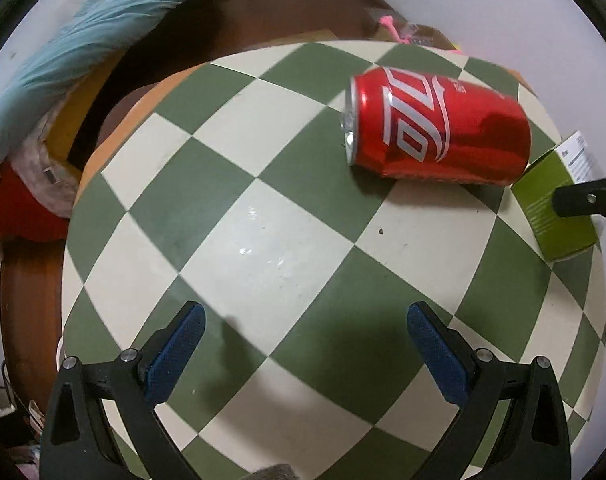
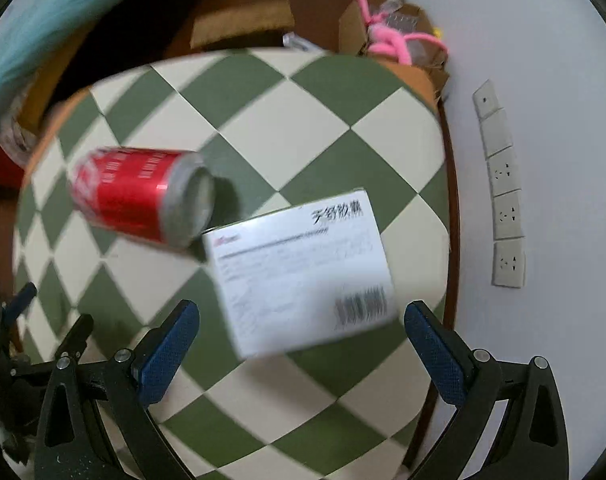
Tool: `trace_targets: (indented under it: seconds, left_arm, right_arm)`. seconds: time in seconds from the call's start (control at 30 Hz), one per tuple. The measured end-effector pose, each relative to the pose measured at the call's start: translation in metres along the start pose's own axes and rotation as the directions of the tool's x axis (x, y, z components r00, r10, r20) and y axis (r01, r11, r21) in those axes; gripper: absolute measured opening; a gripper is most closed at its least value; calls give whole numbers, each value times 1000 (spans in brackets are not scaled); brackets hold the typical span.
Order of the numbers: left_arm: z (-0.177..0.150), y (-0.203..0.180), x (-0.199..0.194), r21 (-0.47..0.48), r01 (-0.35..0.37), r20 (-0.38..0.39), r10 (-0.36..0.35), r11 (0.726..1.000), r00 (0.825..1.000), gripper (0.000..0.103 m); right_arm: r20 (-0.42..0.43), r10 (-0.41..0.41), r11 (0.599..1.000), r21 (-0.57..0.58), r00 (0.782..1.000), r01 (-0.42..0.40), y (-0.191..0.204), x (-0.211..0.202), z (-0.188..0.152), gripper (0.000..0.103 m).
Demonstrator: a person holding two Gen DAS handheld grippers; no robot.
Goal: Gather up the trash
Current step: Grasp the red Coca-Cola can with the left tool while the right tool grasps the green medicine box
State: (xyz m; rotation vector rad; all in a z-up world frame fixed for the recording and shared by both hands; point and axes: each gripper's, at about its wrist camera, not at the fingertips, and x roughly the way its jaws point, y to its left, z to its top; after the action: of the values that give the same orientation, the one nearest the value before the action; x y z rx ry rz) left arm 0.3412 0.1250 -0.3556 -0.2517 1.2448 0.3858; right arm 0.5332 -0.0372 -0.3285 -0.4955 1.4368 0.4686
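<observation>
The left gripper (image 1: 305,348) hangs over the green-and-cream chequered counter (image 1: 239,220) with its blue-padded fingers (image 1: 175,354) spread wide and nothing between them. Ahead of it and off to its right lies the red aluminium drink can (image 1: 439,130) on its side, long axis running across that view, top end toward the left. Just beyond the can's base sits the small cardboard box with olive-green sides and a white printed label (image 1: 559,204), and the tip of the other tool reaches over it. From the right wrist view, the right gripper (image 2: 301,346) is likewise parted and empty, with the box (image 2: 303,272) lying flat almost directly between and just ahead of its fingers (image 2: 433,350), label up (the print is blurred). The can (image 2: 143,194) is up and to the left, its end close to the box's corner. The right hand looks better placed for the box, the left for the can.
</observation>
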Motion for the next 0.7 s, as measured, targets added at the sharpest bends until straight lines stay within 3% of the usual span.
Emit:
trace_targets:
  seconds: [0.1,0.23,0.3,0.4,0.43,0.57,0.7]
  left_arm:
    - [2,-7,-8,54,-17,21,16,998,1000,103]
    - [17,-28,-45,242,-80,148,45,967,988,103]
    - [30,-48,-63,393,-143,224,57,908,973,103]
    - [49,-79,-74,595,-220,281,56,773,958,103]
    - [55,-91,-72,665,-228,270,56,711,961,103]
    - [71,-112,-50,804,-201,204,58,560,977,103]
    - [70,-118,-11,874,-87,49,91,479,995,103]
  right_arm:
    - [-55,45,999,18,997,-44,-6,27,14,103]
    - [-45,105,994,34,993,-103,-10,40,15,97]
    - [-22,128,990,60,992,-126,-17,37,10,97]
    - [-14,135,984,118,991,-132,-32,31,2,97]
    - [-15,137,981,141,990,-133,-40,29,-1,97]
    - [-23,156,970,191,987,-149,-64,24,-6,97]
    - [-36,162,965,214,986,-151,-78,26,-7,97]
